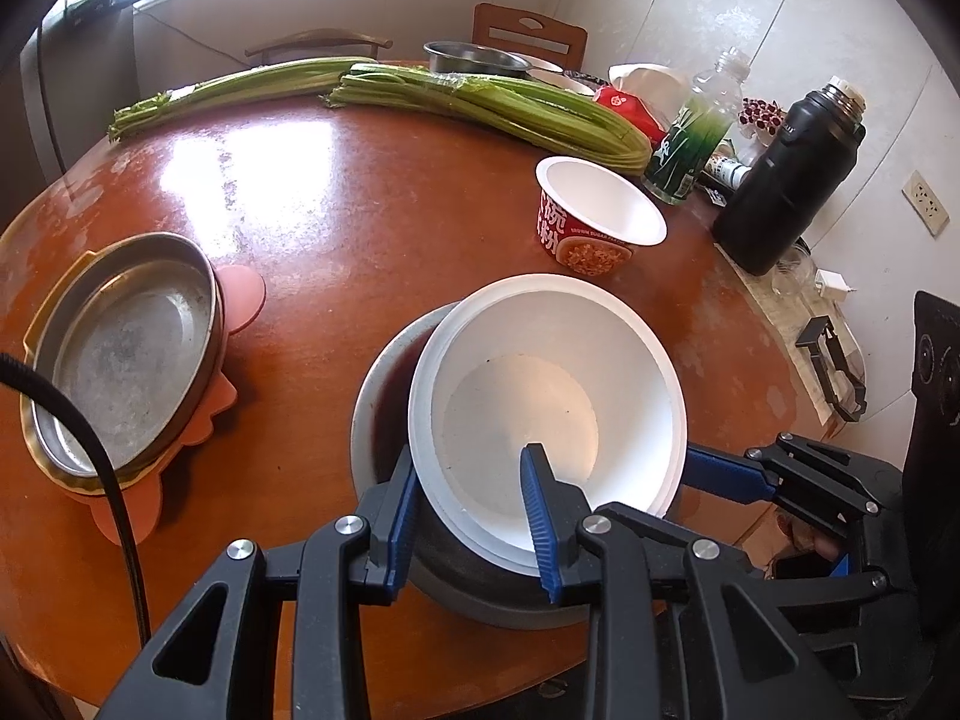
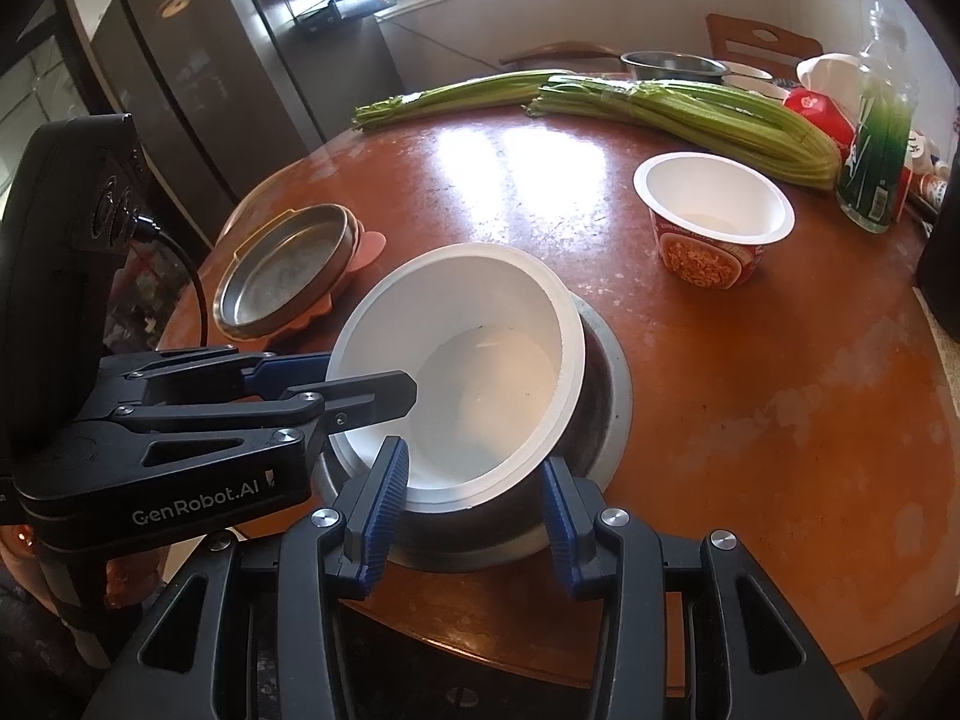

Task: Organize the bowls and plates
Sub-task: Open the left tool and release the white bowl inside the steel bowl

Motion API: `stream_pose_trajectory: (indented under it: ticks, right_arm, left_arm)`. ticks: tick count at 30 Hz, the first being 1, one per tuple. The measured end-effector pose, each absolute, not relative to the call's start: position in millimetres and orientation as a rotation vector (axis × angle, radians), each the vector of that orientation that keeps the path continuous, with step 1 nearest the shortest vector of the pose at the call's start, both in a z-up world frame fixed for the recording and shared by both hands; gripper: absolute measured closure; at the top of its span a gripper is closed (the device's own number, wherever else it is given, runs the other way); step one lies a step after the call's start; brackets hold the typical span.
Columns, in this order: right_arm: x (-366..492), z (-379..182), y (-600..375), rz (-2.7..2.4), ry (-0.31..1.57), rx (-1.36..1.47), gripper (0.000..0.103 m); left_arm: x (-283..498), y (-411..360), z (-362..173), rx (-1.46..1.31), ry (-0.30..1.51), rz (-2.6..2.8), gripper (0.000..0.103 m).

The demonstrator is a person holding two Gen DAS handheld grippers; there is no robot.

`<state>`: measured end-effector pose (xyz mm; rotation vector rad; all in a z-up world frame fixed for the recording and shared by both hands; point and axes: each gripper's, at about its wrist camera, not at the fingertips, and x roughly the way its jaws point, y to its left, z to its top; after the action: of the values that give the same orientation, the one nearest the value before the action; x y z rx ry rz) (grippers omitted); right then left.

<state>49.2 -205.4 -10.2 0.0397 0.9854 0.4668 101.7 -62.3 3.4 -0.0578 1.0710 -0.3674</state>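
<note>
A white bowl [image 1: 540, 396] sits tilted inside a metal bowl [image 1: 384, 396] near the table's front edge; both show in the right wrist view, the white bowl [image 2: 468, 372] and the metal bowl [image 2: 606, 384]. My left gripper [image 1: 474, 516] is open, one finger outside the white bowl's near rim and one inside it. My right gripper [image 2: 474, 510] is open, its fingers straddling the near rims of both bowls. A metal plate [image 1: 126, 360] rests on an orange mat at the left. A red-and-white paper cup bowl [image 1: 594, 216] stands behind.
Celery bunches [image 1: 420, 102] lie across the far side of the round brown table [image 1: 336, 204]. A metal bowl [image 1: 474, 57], a green bottle [image 1: 696, 132], a black flask [image 1: 786, 174] and a red packet stand at the back right. Chairs stand behind the table.
</note>
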Motion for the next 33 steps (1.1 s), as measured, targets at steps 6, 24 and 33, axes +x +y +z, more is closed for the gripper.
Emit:
stream_pose_trajectory:
  ticks: [6,24,33]
  right_arm:
    - [51,-16,-205,0.465,1.017,0.05,0.058]
    - [48,-12,-207,0.45,1.011,0.031,0.058]
    - [46,-6,-212,0.401,0.977,-0.009,0.057]
  left_arm:
    - [103,-61,-3,-0.069,1.099,-0.37,0.07]
    - [102,-52,1,-0.093,1.075,-0.367,0.07]
    - [98,-46,11,-0.108,1.035,-0.347,0.07]
